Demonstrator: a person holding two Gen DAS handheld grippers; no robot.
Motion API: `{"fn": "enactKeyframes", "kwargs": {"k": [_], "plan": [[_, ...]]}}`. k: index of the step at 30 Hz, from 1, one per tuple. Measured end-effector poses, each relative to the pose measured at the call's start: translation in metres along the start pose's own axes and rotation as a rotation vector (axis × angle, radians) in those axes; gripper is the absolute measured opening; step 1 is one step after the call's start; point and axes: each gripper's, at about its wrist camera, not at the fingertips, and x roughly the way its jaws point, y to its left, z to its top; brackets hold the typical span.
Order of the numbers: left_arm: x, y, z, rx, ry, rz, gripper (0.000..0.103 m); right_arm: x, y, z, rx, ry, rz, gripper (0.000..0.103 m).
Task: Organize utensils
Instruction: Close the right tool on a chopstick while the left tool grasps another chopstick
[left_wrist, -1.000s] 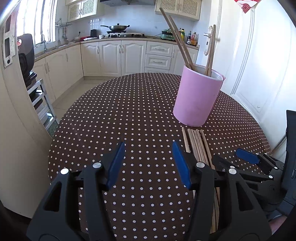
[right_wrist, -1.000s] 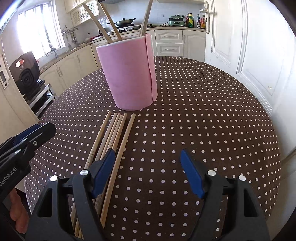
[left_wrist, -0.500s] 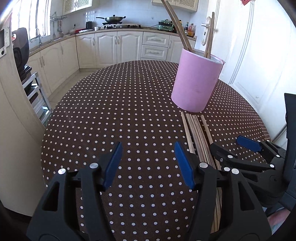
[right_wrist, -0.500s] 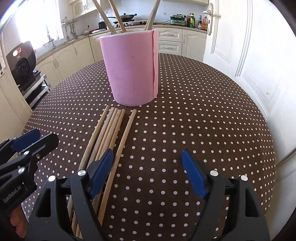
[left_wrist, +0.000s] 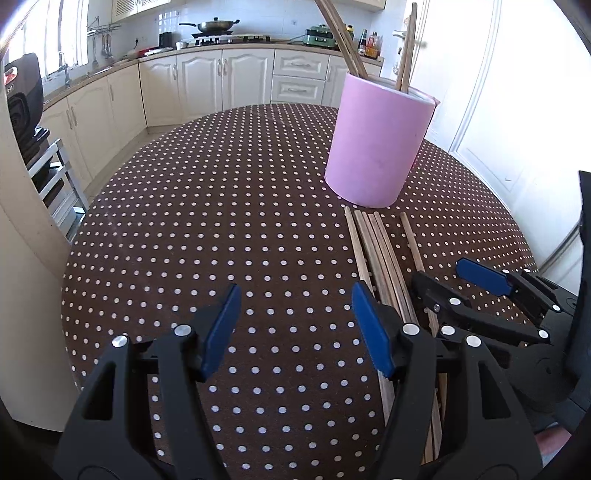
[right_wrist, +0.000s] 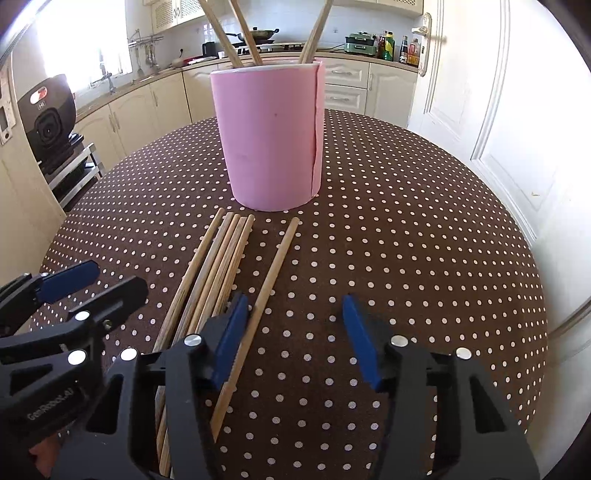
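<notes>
The right gripper (right_wrist: 291, 332) is closing, its blue pads (right_wrist: 360, 341) apart and pressing on nothing. One loose chopstick (right_wrist: 275, 262) lies between them, close against the left pad, flat on the cloth, its far tip pointing to 12 o'clock. At 10 o'clock from that gripper, a bundle of chopsticks (right_wrist: 221, 258) lies side by side, a gap apart from the single one, passing under the left finger.

The left gripper (left_wrist: 295, 325) is opening, with only the dotted tablecloth between its blue pads (left_wrist: 219, 330). In its view the bundle (left_wrist: 373, 251) runs just past its right finger at 1 o'clock, and the right gripper (left_wrist: 454, 280) comes in low at 3 o'clock, its near finger over the single stick (left_wrist: 412, 243).

Beyond the far tips of the sticks, at 12 o'clock from the right gripper, a pink holder (right_wrist: 271, 136) stands upright on the round table (right_wrist: 424, 229). Several chopsticks (right_wrist: 243, 33) already lean out of its top. In the left view the holder (left_wrist: 380, 140) is at 1 o'clock.

Behind the table are cream kitchen cabinets (left_wrist: 203, 81) and a wok (left_wrist: 214, 26) on the stove. A white door (right_wrist: 476, 92) stands at 2 o'clock.
</notes>
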Motion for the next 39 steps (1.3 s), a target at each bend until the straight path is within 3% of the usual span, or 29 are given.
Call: {"fn": "enactKeyframes", "kwargs": {"k": [8,14,27,35,38,39], "plan": [[0.008,-0.013,0.003,0.026,0.029,-0.019,0.062,-0.005,-0.007,-0.002,-0.007,-0.008,0.008,0.030],[0.017,-0.028,0.005,0.049,0.041,-0.002,0.062,-0.006,-0.013,-0.003,-0.001,-0.011,0.032,0.023],[0.026,-0.031,0.014,0.044,0.064,0.026,0.062,-0.009,-0.025,-0.003,0.007,-0.014,0.080,0.017],[0.032,-0.057,0.017,0.093,0.092,0.125,0.063,-0.013,-0.028,-0.010,-0.023,-0.029,0.119,0.013],[0.034,-0.057,0.019,0.073,0.102,0.093,0.055,-0.014,-0.028,-0.013,-0.036,-0.037,0.130,0.013],[0.032,-0.057,0.018,0.078,0.098,0.086,0.045,-0.014,-0.028,-0.013,-0.038,-0.037,0.135,0.013]]}}
